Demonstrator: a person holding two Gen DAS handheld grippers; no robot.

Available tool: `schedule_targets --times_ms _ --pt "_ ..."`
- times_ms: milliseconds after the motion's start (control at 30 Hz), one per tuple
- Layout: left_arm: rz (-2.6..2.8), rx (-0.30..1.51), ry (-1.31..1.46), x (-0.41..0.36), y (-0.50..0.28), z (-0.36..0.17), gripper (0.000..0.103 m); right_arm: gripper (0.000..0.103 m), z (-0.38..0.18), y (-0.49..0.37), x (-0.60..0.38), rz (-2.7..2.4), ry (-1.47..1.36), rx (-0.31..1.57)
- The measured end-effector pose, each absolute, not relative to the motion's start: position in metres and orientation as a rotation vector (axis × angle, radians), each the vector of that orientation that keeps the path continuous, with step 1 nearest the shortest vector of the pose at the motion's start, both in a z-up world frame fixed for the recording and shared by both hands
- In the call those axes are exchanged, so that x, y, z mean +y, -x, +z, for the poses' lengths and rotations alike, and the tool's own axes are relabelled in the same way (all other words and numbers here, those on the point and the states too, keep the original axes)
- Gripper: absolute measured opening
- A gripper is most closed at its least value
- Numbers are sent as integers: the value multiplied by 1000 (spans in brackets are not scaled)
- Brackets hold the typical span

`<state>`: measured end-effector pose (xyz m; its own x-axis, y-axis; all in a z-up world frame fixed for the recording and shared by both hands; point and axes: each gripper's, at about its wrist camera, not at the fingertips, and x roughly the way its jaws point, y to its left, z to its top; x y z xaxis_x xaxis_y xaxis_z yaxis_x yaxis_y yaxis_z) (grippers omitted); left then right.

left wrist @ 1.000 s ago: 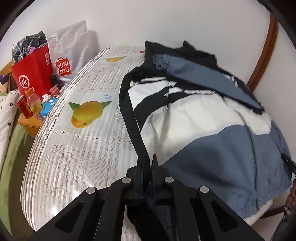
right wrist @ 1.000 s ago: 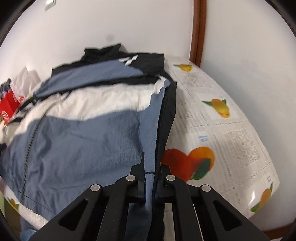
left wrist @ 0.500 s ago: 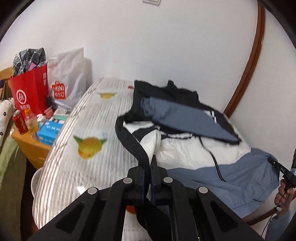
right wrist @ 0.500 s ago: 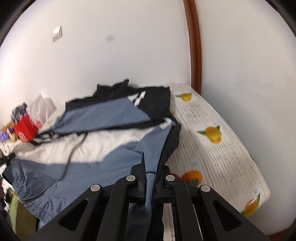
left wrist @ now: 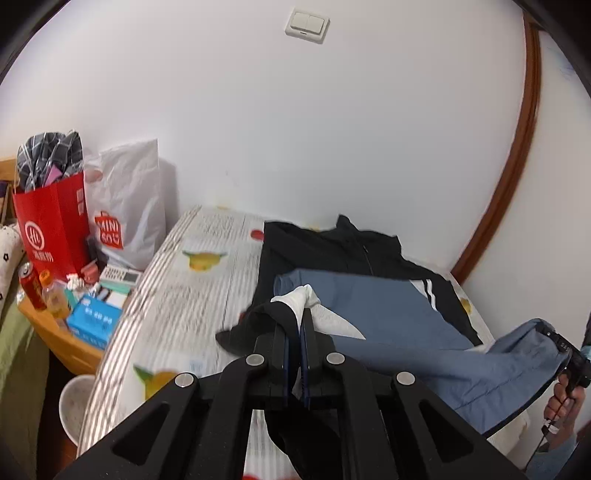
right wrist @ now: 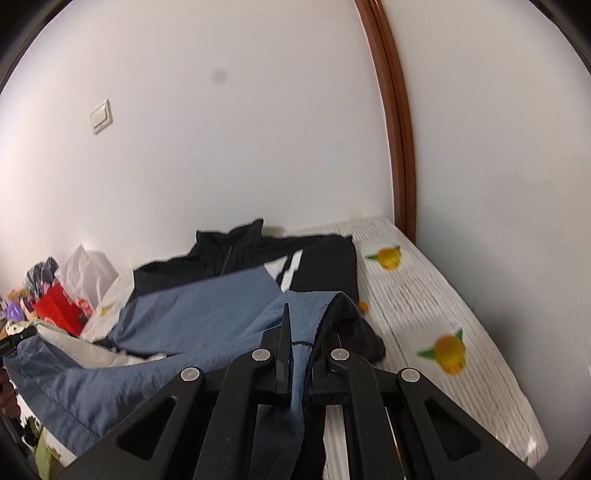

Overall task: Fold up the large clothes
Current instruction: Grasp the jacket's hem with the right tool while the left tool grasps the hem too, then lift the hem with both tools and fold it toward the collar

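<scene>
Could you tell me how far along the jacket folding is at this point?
Done: one blue sleeve lies folded across the jacket. In hand: the left gripper and right gripper are each shut on a hem corner, lifted off the table. Left: carrying the hem up to the collar.

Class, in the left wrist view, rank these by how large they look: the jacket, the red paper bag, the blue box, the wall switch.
Largest to smallest as they look:
1. jacket
2. red paper bag
3. blue box
4. wall switch
The box and switch look close in size, and the switch is farther away, so that order is unsure.
</scene>
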<state>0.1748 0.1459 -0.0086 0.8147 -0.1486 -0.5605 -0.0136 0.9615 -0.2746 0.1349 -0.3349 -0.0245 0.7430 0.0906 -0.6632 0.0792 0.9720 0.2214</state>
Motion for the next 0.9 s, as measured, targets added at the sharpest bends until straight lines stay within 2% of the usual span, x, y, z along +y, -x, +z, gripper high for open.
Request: schedule_targets --times_ms 333,900 --pt "-61 645 295 144 -251 -11 5 4 -38 -214 -347 2 -323 755" --pt "-3 835 281 143 -334 -99 7 5 -131 -292 -342 -45 -239 895"
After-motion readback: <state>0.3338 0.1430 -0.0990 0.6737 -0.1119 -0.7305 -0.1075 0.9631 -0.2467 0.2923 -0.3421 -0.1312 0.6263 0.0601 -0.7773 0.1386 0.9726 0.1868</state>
